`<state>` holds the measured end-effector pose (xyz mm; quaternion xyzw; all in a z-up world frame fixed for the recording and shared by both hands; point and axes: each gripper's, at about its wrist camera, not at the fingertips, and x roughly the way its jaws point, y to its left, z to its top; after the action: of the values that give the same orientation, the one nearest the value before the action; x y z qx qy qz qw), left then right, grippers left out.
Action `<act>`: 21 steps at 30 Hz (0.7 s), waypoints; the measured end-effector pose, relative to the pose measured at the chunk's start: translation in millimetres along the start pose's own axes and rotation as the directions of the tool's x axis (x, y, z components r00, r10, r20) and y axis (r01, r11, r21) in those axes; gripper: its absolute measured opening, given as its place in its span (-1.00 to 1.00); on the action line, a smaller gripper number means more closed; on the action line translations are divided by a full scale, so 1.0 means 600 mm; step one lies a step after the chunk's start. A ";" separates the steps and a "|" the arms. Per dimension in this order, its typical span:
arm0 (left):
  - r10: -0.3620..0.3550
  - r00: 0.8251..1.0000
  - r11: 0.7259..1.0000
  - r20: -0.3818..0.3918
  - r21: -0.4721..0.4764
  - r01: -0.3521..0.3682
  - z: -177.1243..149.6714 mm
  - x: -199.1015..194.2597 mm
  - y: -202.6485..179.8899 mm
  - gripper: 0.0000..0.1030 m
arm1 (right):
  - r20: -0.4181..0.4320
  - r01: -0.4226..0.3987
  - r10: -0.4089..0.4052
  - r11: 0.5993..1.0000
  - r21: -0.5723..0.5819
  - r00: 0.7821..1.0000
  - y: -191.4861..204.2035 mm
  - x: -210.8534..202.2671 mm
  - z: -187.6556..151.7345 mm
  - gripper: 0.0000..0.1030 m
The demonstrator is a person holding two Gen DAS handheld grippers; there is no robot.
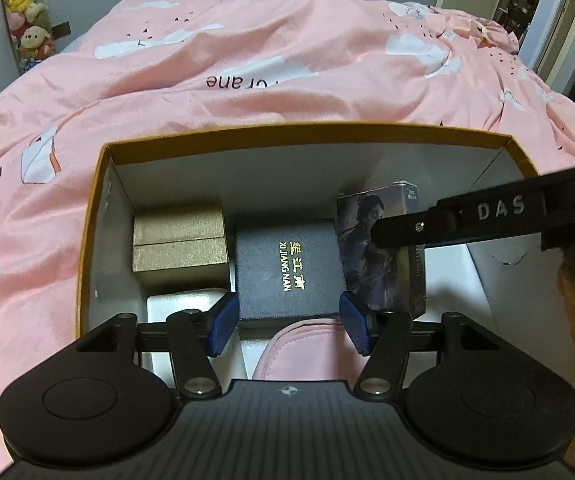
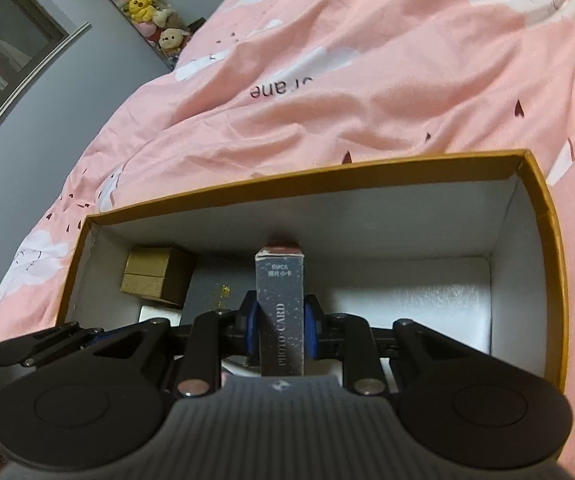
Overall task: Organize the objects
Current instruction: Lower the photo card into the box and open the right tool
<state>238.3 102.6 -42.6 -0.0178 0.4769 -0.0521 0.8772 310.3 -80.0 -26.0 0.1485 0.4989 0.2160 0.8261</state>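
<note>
An open cardboard box (image 1: 303, 132) with a tan rim and white inside sits on the bed; it also shows in the right wrist view (image 2: 543, 216). My left gripper (image 1: 287, 320) is shut on a black box with gold lettering (image 1: 287, 268) inside it. My right gripper (image 2: 279, 328) is shut on a photo card box (image 2: 281, 312), held upright on its edge inside the box, just right of the black box. The same card box (image 1: 379, 264) and the right gripper's finger (image 1: 447, 220) show in the left wrist view.
A gold-brown box (image 1: 179, 244) sits in the box's far left corner, also in the right wrist view (image 2: 155, 276). A white item (image 1: 183, 304) and a pink item (image 1: 307, 348) lie near the front. A pink duvet (image 1: 247, 60) surrounds the box. Plush toys (image 1: 23, 12) hang far left.
</note>
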 end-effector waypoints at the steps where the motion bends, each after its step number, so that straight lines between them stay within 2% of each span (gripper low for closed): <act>1: 0.005 1.000 1.000 -0.009 -0.001 -0.005 0.000 0.003 -0.001 0.26 | -0.008 0.000 0.000 1.000 0.014 1.000 -0.005 0.001 0.003 -0.53; 6: 0.012 0.999 1.000 -0.032 -0.003 -0.012 0.003 0.013 -0.003 0.25 | -0.037 0.040 -0.039 0.998 0.046 0.999 -0.015 0.005 0.011 -0.53; 11: 0.014 0.999 1.000 -0.041 0.007 -0.014 0.004 0.021 -0.007 0.25 | -0.056 -0.018 0.024 0.994 0.103 0.998 -0.025 0.025 0.009 -0.53; 18: 0.022 0.999 1.000 -0.035 0.018 -0.022 0.005 0.025 -0.010 0.26 | -0.022 -0.043 0.048 0.980 0.194 0.999 -0.046 0.036 0.008 -0.52; 21: 0.034 0.999 0.999 -0.030 0.024 -0.033 0.004 0.025 -0.011 0.26 | -0.034 0.000 0.005 0.989 0.145 0.999 -0.040 0.035 0.012 -0.41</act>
<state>248.2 94.3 -53.4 0.0014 0.4896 -0.0431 0.8709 329.9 -90.3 -49.6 0.2052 0.5270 0.1828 0.8042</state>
